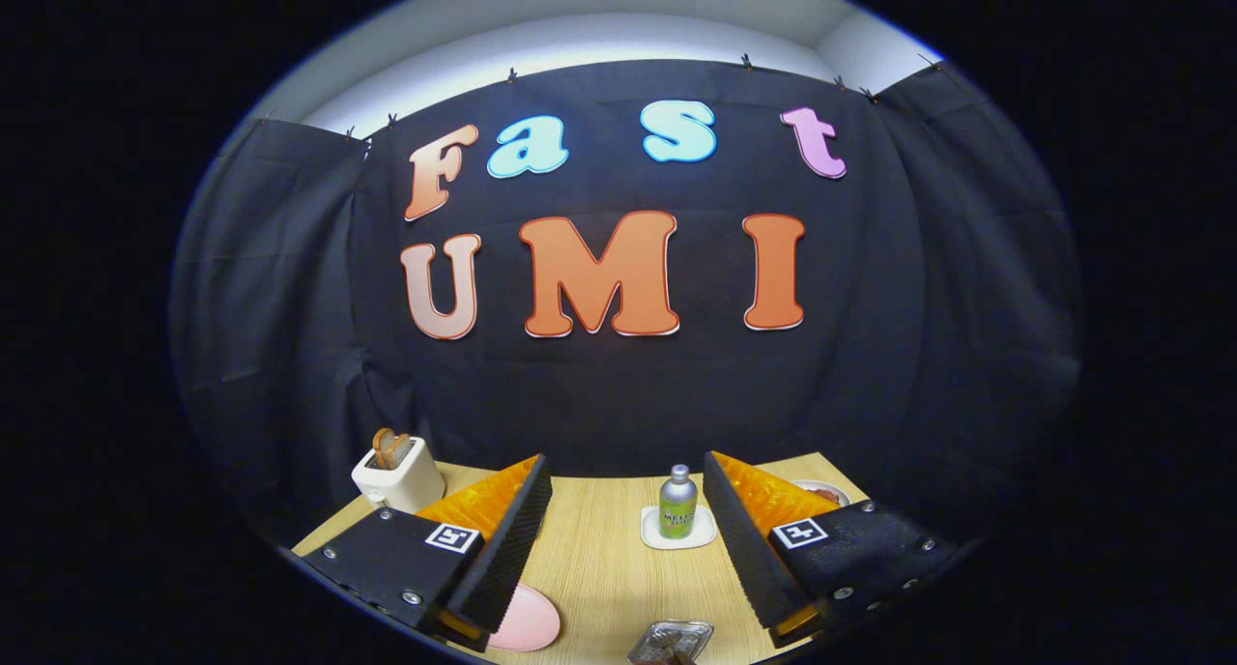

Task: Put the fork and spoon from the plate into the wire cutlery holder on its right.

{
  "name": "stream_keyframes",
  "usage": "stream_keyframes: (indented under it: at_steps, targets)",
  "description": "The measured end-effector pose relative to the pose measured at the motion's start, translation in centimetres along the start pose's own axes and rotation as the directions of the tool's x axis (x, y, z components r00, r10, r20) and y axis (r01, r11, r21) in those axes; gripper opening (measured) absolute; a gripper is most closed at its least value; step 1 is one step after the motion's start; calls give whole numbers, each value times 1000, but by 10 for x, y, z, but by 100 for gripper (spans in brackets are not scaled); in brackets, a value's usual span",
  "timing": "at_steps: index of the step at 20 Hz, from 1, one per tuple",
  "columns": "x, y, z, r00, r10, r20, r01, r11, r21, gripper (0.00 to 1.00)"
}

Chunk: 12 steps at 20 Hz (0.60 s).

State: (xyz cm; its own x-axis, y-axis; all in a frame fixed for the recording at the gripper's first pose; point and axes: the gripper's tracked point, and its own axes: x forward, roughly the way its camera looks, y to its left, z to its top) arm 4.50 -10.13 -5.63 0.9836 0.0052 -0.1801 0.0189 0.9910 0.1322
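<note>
The gripper-mounted fisheye camera sat above the light wooden table [599, 559], facing level toward the black cloth back wall [618, 394], well back.

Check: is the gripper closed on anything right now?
No. The gripper is open, its fingers spread wide over bare wooden table, with the green bottle standing on its small white dish beyond them.

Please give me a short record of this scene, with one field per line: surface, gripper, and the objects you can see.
surface: wooden table
gripper: open, fingers wide apart, holding nothing
between fingers, beyond: green bottle upright on small white dish
near finger bases: pink plate, wire cutlery holder
far left: white toaster with toast
behind right finger: bowl, contents unclear
</note>
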Motion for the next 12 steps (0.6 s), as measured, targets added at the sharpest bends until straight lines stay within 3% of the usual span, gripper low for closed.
stream_keyframes:
  at_steps: [7, 12]
  targets:
    - [-6, 13, 26, 989, 30, 141, -23, 998, -55, 95]
    - [-7, 20, 29, 985, 45, 169, -35, 997, -63, 95]
